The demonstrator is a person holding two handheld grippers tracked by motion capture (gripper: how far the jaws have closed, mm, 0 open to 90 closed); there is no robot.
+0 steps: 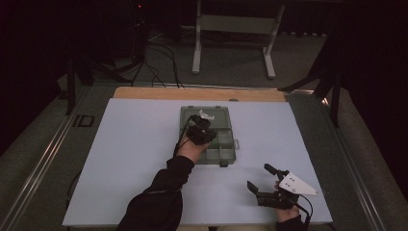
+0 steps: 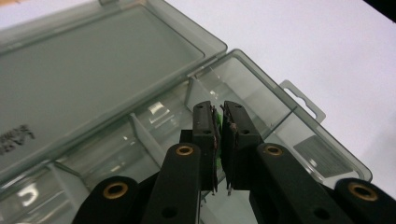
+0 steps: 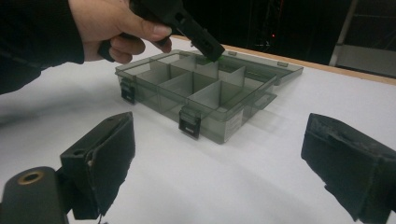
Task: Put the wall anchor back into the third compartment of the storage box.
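The left tongs (image 2: 218, 140) were down over the open box (image 1: 219, 144), pinching a small green piece (image 2: 217, 122) between nearly closed jaws, the tips hovering just above one of the compartments along the hinge side, next to the flat lid (image 2: 93, 70). In the right gripper view the same tongs (image 3: 208, 50) slanted down from the hand (image 3: 116, 25) with a speck of green at the tip, right over the dividers. The step in hand looked like dropping the piece into its compartment; the next move would call for a little more descent between the divider walls, then easing the jaws apart so the piece fell clear without clipping a partition. The box sat near the middle of the surface (image 1: 134, 159), a bit toward the far edge, lid folded back flat toward that edge. It was smoky, see-through plastic, hard and glossy, with thin upright dividers, two dark latches on the near wall and a hang tab at one end. The surface itself was pale, matte and smooth. The right tongs (image 1: 262, 177) rested near the surface's near right corner, jaws spread wide and empty, their black pads looking rubbery and worn at the edges.
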